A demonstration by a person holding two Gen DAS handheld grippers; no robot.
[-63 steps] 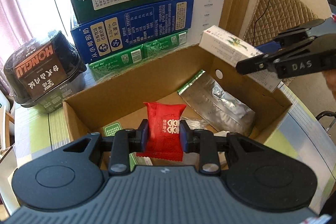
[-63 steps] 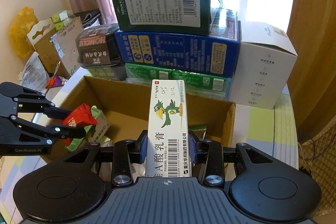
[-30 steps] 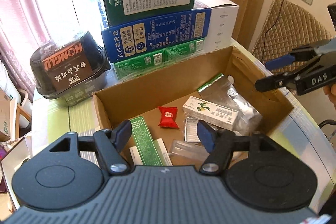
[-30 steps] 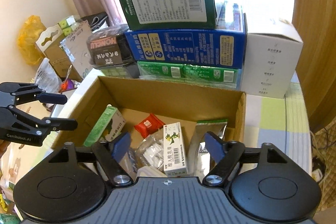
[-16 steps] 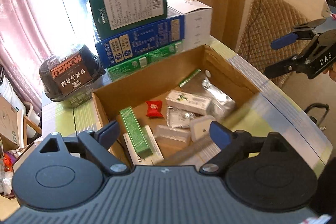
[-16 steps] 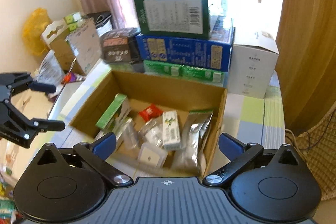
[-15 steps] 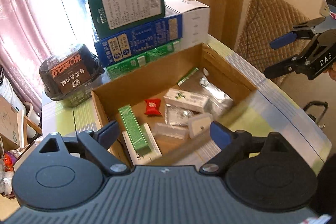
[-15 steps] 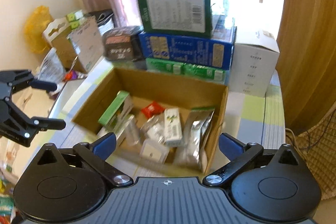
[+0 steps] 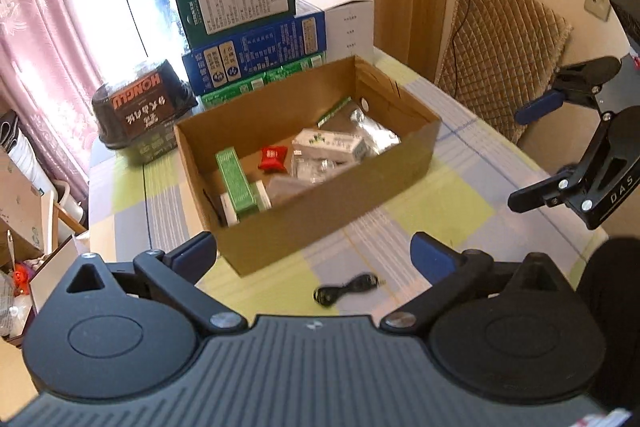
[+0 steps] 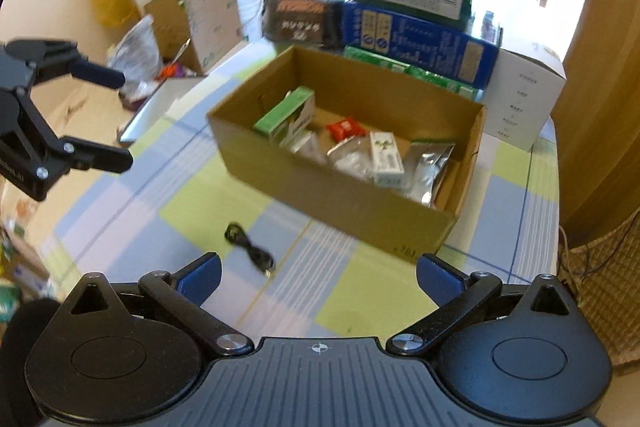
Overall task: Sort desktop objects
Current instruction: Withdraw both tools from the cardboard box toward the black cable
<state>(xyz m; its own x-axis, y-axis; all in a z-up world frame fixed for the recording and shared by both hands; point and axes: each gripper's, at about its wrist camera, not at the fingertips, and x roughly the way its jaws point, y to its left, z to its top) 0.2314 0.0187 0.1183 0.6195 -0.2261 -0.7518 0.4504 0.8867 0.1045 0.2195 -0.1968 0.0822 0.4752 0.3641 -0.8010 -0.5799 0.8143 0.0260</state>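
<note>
Both my left tongs (image 9: 314, 254) and right tongs (image 10: 319, 271) are spread, empty. I'd drop onto the black cable (image 10: 250, 245), pinch its bunched middle, then lift it into the cardboard box (image 10: 344, 199).

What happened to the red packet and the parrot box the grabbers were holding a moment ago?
Both were let go into the cardboard box: the red packet and the parrot box lie inside. The left gripper and right gripper opened and pulled back. The stacked cartons stayed put.
</note>
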